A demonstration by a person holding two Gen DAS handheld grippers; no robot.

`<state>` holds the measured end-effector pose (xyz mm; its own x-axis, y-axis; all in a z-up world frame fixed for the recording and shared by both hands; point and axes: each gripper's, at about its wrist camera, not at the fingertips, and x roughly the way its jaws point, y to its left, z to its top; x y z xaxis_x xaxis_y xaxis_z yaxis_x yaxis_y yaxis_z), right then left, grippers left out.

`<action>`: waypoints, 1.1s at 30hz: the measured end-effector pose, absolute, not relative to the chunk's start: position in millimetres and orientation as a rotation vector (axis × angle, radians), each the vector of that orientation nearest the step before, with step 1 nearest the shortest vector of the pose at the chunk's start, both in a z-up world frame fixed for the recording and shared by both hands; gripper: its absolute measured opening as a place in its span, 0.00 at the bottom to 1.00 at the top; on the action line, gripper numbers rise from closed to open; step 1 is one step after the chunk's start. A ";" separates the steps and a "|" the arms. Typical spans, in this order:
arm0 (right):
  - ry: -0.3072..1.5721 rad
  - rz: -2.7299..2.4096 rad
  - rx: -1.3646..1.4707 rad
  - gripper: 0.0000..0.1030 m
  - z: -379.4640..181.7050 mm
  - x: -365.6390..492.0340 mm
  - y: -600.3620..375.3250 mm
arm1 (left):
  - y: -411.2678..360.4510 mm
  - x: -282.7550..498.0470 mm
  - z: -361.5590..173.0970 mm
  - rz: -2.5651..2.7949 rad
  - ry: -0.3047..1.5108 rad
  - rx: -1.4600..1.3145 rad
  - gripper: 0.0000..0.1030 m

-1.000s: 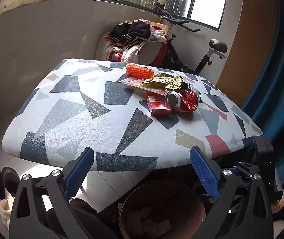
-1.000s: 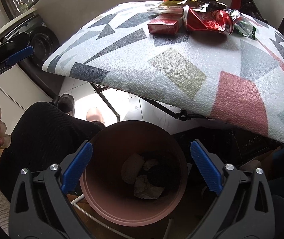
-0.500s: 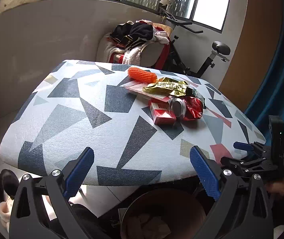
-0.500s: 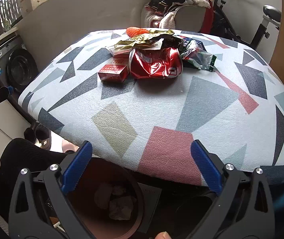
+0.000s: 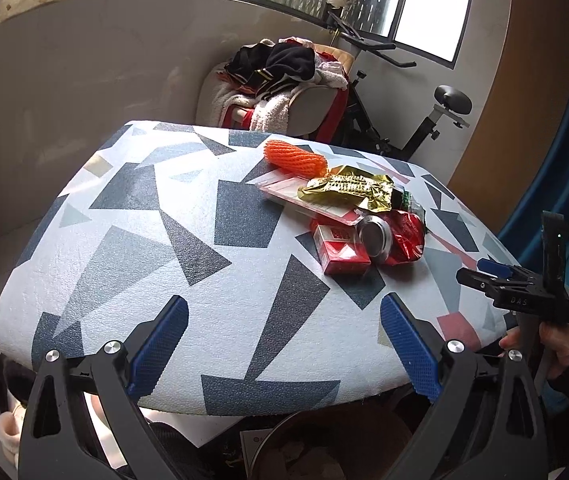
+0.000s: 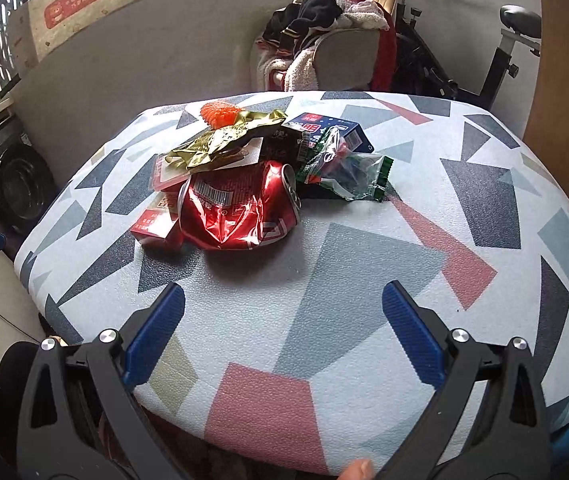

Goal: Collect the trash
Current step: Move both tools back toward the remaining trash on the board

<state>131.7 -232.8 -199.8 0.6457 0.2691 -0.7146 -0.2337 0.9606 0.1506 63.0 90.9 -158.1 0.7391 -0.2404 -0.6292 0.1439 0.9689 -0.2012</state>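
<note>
A heap of trash lies on the patterned table (image 6: 356, 272): a crushed red can (image 6: 236, 208) (image 5: 396, 236), a red carton (image 5: 340, 250) (image 6: 154, 222), a gold wrapper (image 5: 352, 190) (image 6: 220, 140), an orange foam net (image 5: 296, 158) (image 6: 220, 114), a green clear packet (image 6: 344, 172) and a blue box (image 6: 332, 130). My right gripper (image 6: 282, 336) is open and empty, above the table's near part, short of the can. My left gripper (image 5: 284, 350) is open and empty over the table's front edge. The right gripper (image 5: 520, 292) also shows in the left wrist view.
A brown bin (image 5: 324, 448) sits on the floor under the table's front edge. Behind the table stand a chair piled with clothes (image 5: 284, 76) and an exercise bike (image 5: 424, 120). A washing machine (image 6: 12, 184) is at the left.
Both grippers have risen from the bin below to table height. The right one now faces the trash heap from above the table; the bin has dropped out of its view.
</note>
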 end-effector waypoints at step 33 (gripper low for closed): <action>0.802 0.310 0.124 0.70 -215.0 225.2 -226.6 | 87.3 145.3 -176.1 -0.254 0.758 -0.282 0.92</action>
